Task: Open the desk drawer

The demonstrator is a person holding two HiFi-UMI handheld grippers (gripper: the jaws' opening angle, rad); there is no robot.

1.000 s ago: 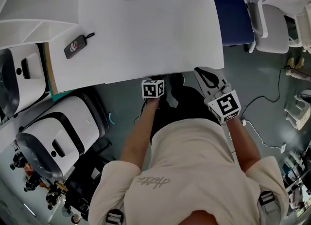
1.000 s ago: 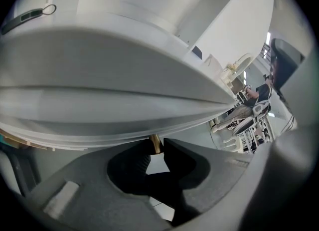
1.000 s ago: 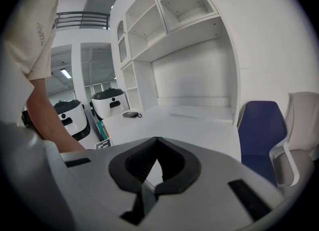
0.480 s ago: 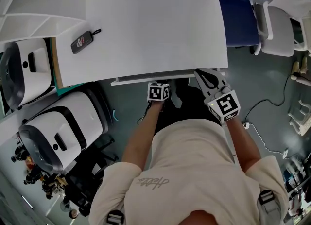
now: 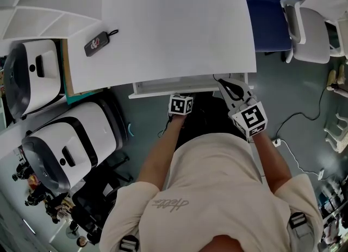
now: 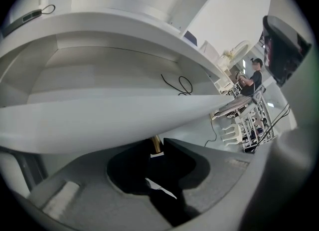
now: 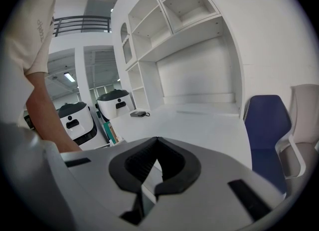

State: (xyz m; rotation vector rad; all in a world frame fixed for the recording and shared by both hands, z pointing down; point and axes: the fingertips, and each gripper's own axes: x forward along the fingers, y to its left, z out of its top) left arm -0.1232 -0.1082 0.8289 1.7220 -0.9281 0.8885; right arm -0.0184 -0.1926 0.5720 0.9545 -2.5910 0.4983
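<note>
Since the earlier frame the drawer (image 5: 157, 86) has come out from under the desk (image 5: 179, 33). Its white front now shows as a wider strip along the near edge, and the left gripper (image 6: 155, 145) has moved toward the person with it.

Left gripper: the jaws stand partway apart with the lower lip of the drawer front between them, the tips hidden behind it. I judge this a clamp on the lip. A small brass-coloured piece shows in the gap; I cannot tell what it is.

Right gripper (image 7: 157, 142): the jaws are closed tip to tip and hold nothing. It hangs just beside the right end of the drawer front.

Drawer: partly open, interior barely exposed, front near the person's torso.

Risks, as judged:
- The hold is on a thin lip only, so a tilt of the wrist during the pull could slip the jaws off.
- The right gripper's tips sit close to the drawer's right corner, and the drawer could catch them as it comes out.
- The torso is close behind, so travel is limited unless the person steps back.
- A cable (image 6: 177, 83) hangs under the desk and could snag.
</note>
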